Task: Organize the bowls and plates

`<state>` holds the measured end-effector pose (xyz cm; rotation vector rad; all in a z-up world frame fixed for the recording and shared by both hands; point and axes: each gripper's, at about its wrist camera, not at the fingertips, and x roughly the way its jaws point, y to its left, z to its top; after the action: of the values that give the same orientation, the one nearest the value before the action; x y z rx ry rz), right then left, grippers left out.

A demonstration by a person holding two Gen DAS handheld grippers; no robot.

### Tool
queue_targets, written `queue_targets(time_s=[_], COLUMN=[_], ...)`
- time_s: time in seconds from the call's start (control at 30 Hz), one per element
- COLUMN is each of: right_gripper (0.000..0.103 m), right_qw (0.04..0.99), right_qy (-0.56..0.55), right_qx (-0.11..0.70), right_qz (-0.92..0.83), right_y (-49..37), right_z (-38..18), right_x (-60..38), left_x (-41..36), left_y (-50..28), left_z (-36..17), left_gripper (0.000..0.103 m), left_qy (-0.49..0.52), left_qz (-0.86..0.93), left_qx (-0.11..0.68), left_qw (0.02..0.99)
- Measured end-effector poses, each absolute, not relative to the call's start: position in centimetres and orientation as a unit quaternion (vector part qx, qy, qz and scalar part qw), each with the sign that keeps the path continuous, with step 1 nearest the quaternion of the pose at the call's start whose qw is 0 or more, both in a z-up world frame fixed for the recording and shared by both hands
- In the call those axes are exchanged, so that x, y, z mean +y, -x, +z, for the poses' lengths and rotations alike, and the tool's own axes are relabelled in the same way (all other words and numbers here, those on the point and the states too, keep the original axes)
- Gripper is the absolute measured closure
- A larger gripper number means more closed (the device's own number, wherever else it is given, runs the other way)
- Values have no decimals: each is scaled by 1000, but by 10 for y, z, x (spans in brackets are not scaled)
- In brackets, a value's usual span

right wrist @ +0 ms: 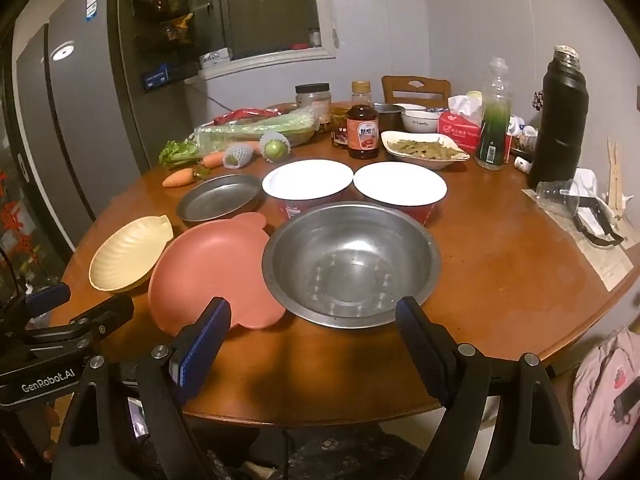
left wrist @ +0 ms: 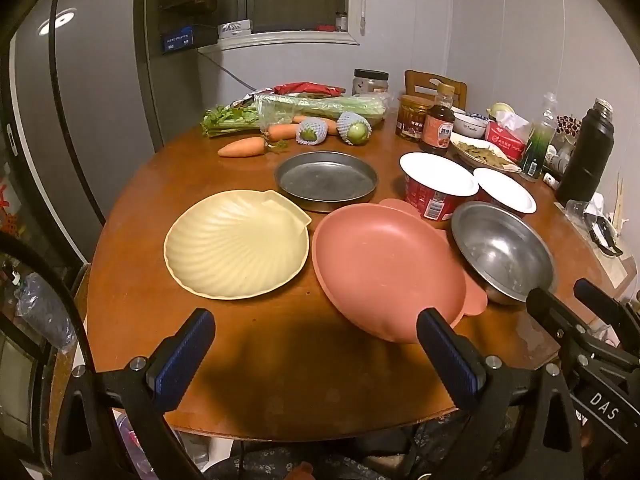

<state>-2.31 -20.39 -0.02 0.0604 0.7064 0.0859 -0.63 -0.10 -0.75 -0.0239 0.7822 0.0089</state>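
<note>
A cream shell-shaped plate lies on the round wooden table, with a pink plate to its right. The pink plate leans on a steel bowl. A flat metal pan sits behind them. My left gripper hovers open over the near table edge, in front of the cream and pink plates. My right gripper stands open just before the steel bowl's near rim. Neither holds anything.
Two red instant-noodle tubs with white lids stand behind the bowl. Carrots, celery, jars, a sauce bottle, a dish of food, a tissue pack and a black flask crowd the far side. A fridge stands left.
</note>
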Motion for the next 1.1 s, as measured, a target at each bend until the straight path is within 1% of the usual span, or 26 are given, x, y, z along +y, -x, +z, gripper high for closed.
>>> queue_targets(time_s=[0.43,1.1], right_gripper=[18,18], right_qw=[941,942], right_qy=[-26,-24], right_qx=[336,332], right_qz=[38,37], right_y=[32,36], right_z=[10,14], right_x=[-202,-203], left_x=[-3,-3], left_y=[16,20], left_z=[4,7], left_gripper=[1,1], left_qy=[9,5], left_qz=[-1,-2], left_qx=[367,369], left_qw=[930,929])
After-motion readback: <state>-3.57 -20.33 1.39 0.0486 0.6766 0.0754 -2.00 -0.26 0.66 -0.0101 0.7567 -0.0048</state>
